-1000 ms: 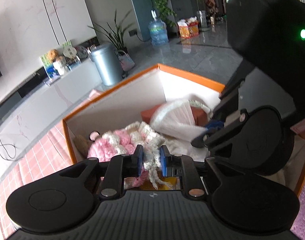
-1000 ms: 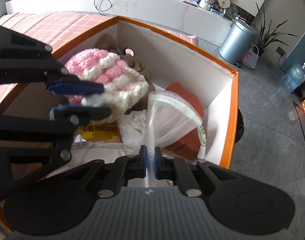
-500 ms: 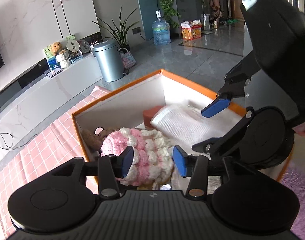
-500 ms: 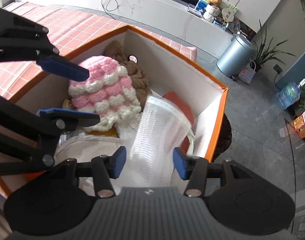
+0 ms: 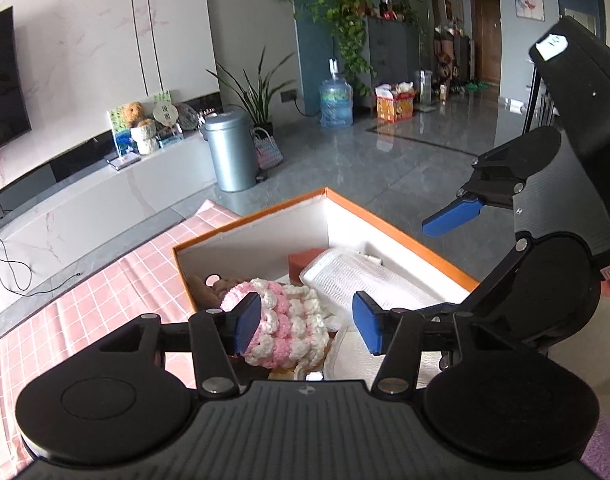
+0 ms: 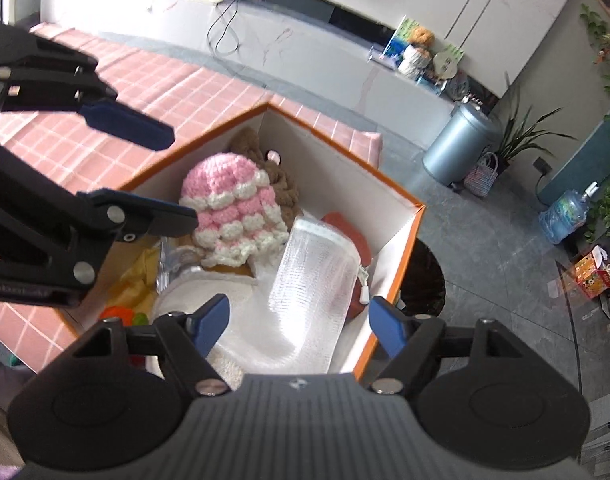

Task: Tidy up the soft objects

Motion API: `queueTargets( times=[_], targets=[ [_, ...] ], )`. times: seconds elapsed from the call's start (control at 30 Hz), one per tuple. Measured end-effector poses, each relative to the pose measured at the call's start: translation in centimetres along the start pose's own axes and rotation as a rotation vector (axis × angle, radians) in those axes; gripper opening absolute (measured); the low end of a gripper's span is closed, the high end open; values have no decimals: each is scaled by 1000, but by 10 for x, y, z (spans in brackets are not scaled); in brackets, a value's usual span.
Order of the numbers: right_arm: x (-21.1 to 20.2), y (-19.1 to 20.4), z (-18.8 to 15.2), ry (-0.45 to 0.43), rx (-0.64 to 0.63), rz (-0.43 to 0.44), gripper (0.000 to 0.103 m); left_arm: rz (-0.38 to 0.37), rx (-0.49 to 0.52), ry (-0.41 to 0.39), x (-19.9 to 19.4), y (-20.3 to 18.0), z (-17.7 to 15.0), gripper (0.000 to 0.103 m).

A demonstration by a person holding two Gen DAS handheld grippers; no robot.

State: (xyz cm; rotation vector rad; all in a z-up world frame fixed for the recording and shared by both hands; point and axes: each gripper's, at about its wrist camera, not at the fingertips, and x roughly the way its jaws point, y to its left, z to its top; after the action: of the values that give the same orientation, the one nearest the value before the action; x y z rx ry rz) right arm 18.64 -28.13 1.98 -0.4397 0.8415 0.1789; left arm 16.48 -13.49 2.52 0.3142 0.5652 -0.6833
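An orange-rimmed white box (image 5: 393, 230) (image 6: 397, 276) stands on a pink checked cloth (image 6: 153, 92). Inside lie a pink and white crocheted hat (image 5: 283, 322) (image 6: 235, 204), a clear bubble-wrap pouch (image 5: 357, 280) (image 6: 317, 284), a brown plush toy (image 6: 283, 186) (image 5: 207, 288), a red-brown cloth (image 5: 303, 264) and a white fabric piece (image 6: 213, 296). My left gripper (image 5: 305, 326) is open and empty, above the hat. My right gripper (image 6: 299, 322) is open and empty, above the pouch. Each gripper shows in the other's view: the right (image 5: 453, 216), the left (image 6: 141, 172).
A grey bin (image 5: 231, 154) (image 6: 459, 138), potted plants, a water bottle (image 5: 336, 98) and a low TV cabinet (image 5: 105, 200) stand beyond on the grey tiled floor. Yellow and orange items (image 6: 133, 292) lie at the box's near left corner.
Both grippers opened and let go: the left dropped the crocheted hat, the right dropped the bubble-wrap pouch, both into the box. Both grippers then rose and pulled back from the box.
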Motion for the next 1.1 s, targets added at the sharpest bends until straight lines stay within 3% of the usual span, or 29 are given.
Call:
queueTargets(
  times=[0.27, 0.5, 0.7, 0.8, 0.93, 1.0, 1.1],
  targets=[
    [-47, 12, -13, -176, 128, -77, 88, 29, -66, -96, -35, 2, -8, 62],
    [-76, 30, -31, -367, 327, -130, 88, 142, -235, -241, -69, 19, -25, 62],
    [-90, 56, -42, -494, 479, -151, 89, 245, -305, -359, -95, 22, -44, 64],
    [-89, 74, -50, -533, 527, -168, 94, 300, -311, -401, -105, 22, -53, 67],
    [-85, 98, -62, -556, 537, -196, 98, 372, -338, -390, -112, 19, -68, 75],
    [-83, 108, -69, -554, 537, -194, 100, 399, -348, -379, -112, 19, -77, 87],
    [-79, 120, -76, -537, 510, -191, 100, 450, -332, -348, -109, 17, -86, 89]
  ],
)
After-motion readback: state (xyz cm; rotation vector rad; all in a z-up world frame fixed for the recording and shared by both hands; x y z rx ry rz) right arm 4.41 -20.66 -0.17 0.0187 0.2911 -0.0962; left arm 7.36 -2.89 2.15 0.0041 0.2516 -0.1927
